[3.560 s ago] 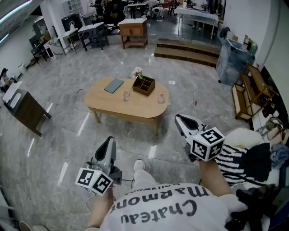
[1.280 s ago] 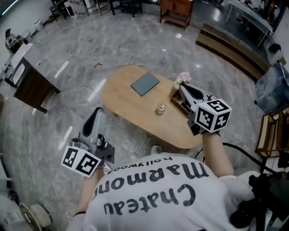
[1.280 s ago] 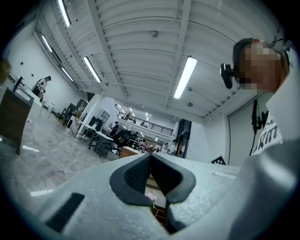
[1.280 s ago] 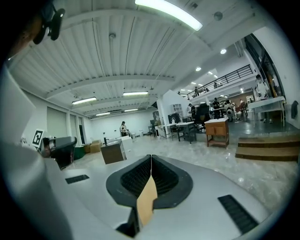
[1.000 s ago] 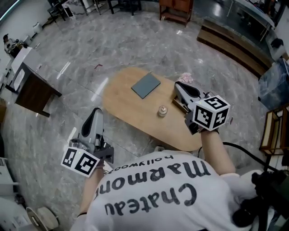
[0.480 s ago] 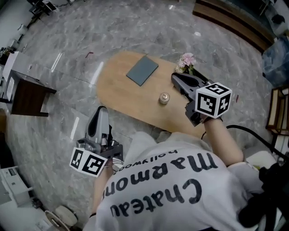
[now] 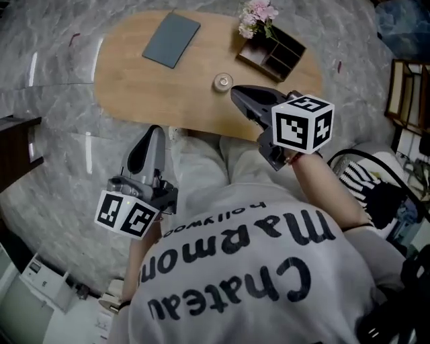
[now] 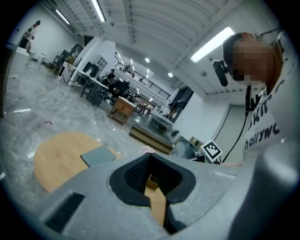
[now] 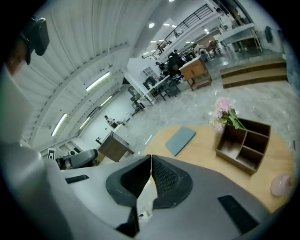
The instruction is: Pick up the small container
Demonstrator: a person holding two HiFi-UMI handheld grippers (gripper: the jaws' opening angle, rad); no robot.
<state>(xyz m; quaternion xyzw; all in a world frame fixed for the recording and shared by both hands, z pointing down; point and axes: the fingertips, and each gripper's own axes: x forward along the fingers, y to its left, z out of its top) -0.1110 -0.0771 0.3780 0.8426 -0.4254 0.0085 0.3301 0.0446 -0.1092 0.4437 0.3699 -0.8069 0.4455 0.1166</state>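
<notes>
The small container (image 7: 222, 82), a little round lidded jar, stands on the oval wooden table (image 7: 134, 87) near its front edge in the head view. My right gripper (image 7: 239, 95) hangs just right of it and slightly nearer to me, jaws shut with nothing between them. In the right gripper view the right gripper (image 9: 150, 157) points across the table, and its own body hides the jar. My left gripper (image 7: 154, 132) is shut and empty, held over the floor in front of the table. The left gripper (image 8: 150, 157) shows its pads meeting at the tip.
A grey book (image 7: 171, 30) lies at the table's back left. A wooden compartment box (image 7: 272, 54) with pink flowers (image 7: 255, 12) stands back right. A small pinkish object (image 9: 281, 184) sits on the table at the right gripper view's edge. Marble floor (image 7: 54, 168) surrounds the table.
The person has stepped up to the table, which now sits at the top of the head view. The right gripper has come down close beside the small container. Both grippers stay shut.
</notes>
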